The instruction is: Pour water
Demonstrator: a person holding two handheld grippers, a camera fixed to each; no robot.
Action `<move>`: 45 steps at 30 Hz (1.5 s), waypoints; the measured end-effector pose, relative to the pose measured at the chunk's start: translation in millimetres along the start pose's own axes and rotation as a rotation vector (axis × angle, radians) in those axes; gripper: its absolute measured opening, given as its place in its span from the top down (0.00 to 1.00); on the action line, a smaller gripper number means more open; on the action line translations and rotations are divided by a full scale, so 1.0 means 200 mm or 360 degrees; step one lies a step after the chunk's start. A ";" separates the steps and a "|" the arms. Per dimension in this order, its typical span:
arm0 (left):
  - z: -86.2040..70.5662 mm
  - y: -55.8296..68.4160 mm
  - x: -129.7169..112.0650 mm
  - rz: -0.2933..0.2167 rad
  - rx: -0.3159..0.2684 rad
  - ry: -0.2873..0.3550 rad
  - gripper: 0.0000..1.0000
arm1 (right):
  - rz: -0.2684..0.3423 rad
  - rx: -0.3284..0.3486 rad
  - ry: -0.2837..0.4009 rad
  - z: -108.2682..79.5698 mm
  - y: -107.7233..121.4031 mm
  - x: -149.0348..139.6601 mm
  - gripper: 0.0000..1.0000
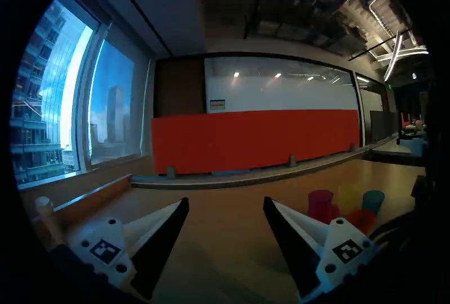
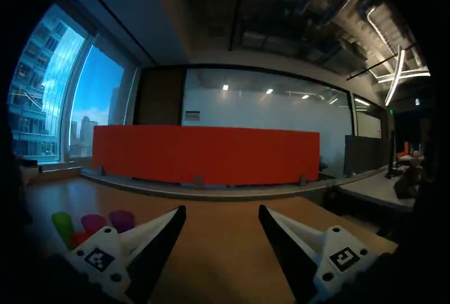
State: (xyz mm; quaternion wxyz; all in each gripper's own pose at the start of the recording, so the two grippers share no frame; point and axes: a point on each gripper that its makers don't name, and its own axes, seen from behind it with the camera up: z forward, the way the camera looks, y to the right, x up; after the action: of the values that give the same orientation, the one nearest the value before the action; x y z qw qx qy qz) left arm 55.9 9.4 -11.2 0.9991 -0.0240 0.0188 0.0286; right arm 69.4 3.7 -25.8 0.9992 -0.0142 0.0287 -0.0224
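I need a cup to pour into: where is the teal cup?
In the left gripper view, the teal cup stands on the wooden table at far right, beside the yellow cup.

An open-plan office is shown. A long wooden desk [image 1: 225,236] is closed at its far edge by a red divider [image 1: 253,138], and more desks [image 2: 368,187] are seen to one side. A glass wall [image 2: 264,107] is placed behind it. The ceiling [image 2: 281,17] is left bare and dark, and strip lights [image 1: 396,54] are hung from it. Towers [image 1: 34,124] are seen through tall windows [image 1: 112,107].
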 end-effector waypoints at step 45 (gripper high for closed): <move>0.08 -0.03 -0.26 -0.0118 0.0067 -0.0035 0.02 | 0.0060 -0.0015 -0.0054 0.02 -0.02 -0.01 0.00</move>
State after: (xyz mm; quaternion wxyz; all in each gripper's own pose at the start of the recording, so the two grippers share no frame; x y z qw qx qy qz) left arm 4.5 1.8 6.9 0.9999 -0.0035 0.0074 -0.0085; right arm 68.3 -0.3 -21.3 0.9997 -0.0186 0.0121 -0.0031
